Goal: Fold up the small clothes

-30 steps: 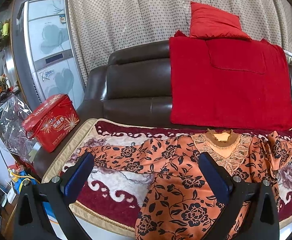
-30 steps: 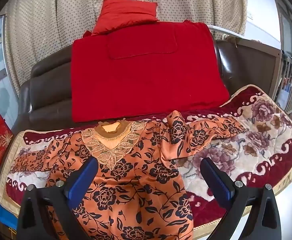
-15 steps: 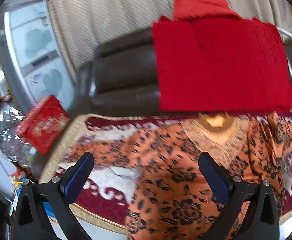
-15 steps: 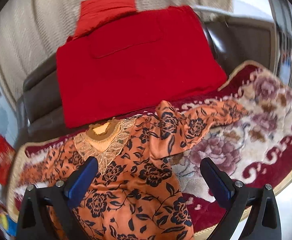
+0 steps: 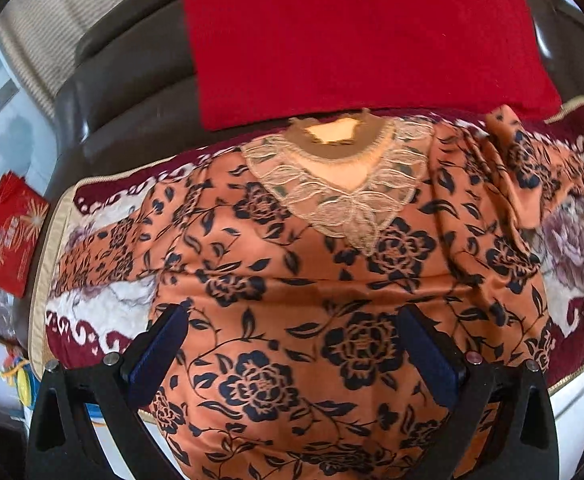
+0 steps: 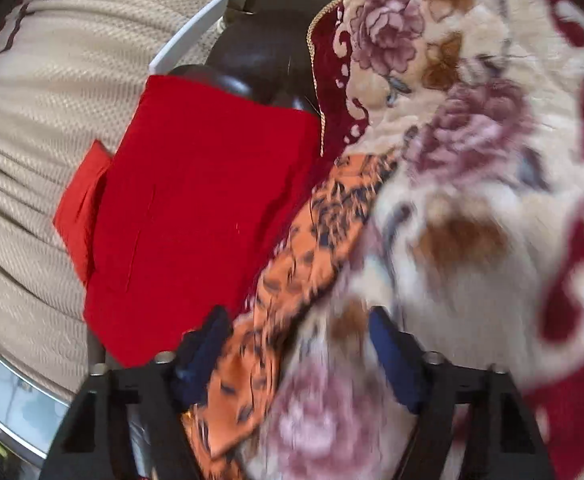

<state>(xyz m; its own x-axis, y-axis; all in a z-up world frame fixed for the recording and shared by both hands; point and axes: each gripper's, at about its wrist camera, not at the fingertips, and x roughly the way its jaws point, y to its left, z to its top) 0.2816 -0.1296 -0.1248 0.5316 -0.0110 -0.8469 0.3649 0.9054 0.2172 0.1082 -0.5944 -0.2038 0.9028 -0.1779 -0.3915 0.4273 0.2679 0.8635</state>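
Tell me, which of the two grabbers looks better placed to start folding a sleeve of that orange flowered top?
Probably the right gripper. The sleeve of the orange top already runs between its closing jaws, though the blur hides any pinch. The left gripper hangs wide open over the top's middle, gripping nothing.

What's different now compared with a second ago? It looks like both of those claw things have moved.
Both came in closer to the orange floral blouse. The left gripper, jaws wide, now looks down over its body. The right gripper rolled sideways and went to the sleeve; its jaws are closing with the sleeve between them, not yet pinched. The blouse itself, the flowered blanket and the red cloth lie as before.
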